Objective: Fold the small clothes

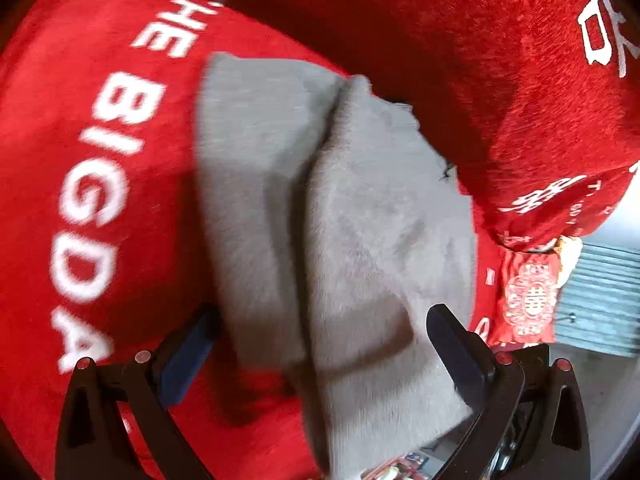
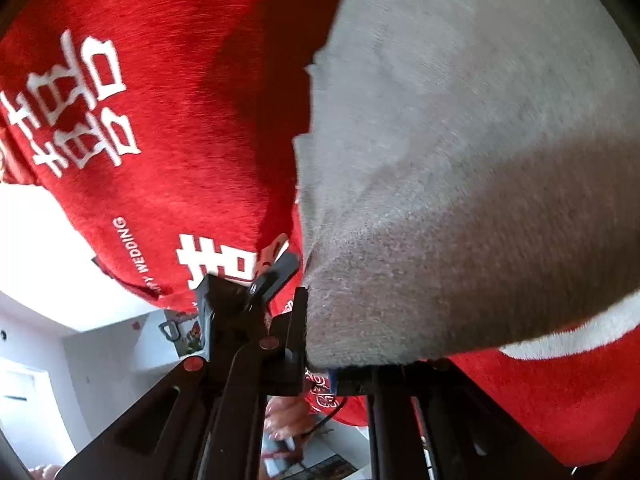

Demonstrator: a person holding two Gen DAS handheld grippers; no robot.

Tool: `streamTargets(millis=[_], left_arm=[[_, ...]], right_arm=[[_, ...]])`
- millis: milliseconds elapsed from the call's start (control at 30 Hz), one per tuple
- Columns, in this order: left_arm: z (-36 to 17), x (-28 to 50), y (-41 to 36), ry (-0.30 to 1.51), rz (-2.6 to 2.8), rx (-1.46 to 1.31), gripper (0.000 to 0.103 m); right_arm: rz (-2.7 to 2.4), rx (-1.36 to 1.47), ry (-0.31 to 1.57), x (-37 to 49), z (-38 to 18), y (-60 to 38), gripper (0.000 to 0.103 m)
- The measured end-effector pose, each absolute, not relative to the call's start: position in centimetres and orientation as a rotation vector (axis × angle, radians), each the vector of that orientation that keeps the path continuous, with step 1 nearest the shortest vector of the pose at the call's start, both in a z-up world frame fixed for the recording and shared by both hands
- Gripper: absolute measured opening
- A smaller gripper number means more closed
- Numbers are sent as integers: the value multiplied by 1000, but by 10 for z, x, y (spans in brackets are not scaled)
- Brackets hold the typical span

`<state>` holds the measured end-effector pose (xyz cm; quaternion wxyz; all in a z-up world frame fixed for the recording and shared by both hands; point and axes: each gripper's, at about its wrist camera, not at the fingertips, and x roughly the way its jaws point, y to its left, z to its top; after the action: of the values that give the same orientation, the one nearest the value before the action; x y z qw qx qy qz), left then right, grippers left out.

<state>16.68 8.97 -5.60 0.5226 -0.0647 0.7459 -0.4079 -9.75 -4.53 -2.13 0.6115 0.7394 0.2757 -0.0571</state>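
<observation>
A grey knit garment [image 1: 360, 220] lies on a red cover [image 1: 80, 160] with white letters, a fold ridge running down its middle. My left gripper [image 1: 320, 344] is open above the garment's near end, one finger on each side of the cloth and neither pad pressing it. In the right wrist view the same grey garment [image 2: 460, 160] fills the right half and drapes over the tool. My right gripper [image 2: 316, 344] is shut on the garment's near edge. Its left finger [image 2: 300, 320] shows, and the cloth mostly hides the other finger.
A red cushion [image 1: 560, 120] with white characters stands right of the garment, also seen as the red cushion [image 2: 140, 120]. A small red packet [image 1: 528, 300] lies below the cushion. A person's fingers [image 2: 284, 420] show under the right tool. White walls [image 2: 60, 340] lie beyond.
</observation>
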Motion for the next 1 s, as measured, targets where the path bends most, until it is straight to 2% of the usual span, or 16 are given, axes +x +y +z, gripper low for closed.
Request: streamTargets(millis=[300, 467, 567, 633, 700, 733, 767, 800, 833, 1000], left_arm=[[-39, 153, 42, 1728, -1081, -111, 103], [-57, 146, 42, 1745, -1013, 1, 103], [-55, 145, 38, 1739, -1007, 31, 102], [-53, 143, 35, 1713, -979, 88, 91], [-49, 141, 32, 1672, -953, 176, 67], [-50, 141, 31, 1660, -944, 219, 41], [-50, 142, 31, 1663, -946, 226, 34], [-50, 143, 31, 1668, -948, 209, 32], [-50, 145, 34, 1670, -951, 196, 31], [-40, 143, 40, 1646, -978, 171, 29]], right_arm=[[-128, 1675, 730, -102, -28, -36, 8], [-181, 1524, 1018, -103, -39, -22, 14], [-179, 1448, 1133, -110, -35, -23, 24], [-192, 1398, 1141, -116, -24, -33, 31], [-235, 1321, 1102, -118, -6, -50, 31], [-265, 1277, 1076, -118, 3, -59, 29], [-290, 1235, 1048, -116, 10, -69, 26], [-307, 1209, 1033, -114, 14, -76, 13], [-334, 1173, 1022, -109, 18, -86, 8], [-395, 1065, 1061, -75, 2, -117, 8]])
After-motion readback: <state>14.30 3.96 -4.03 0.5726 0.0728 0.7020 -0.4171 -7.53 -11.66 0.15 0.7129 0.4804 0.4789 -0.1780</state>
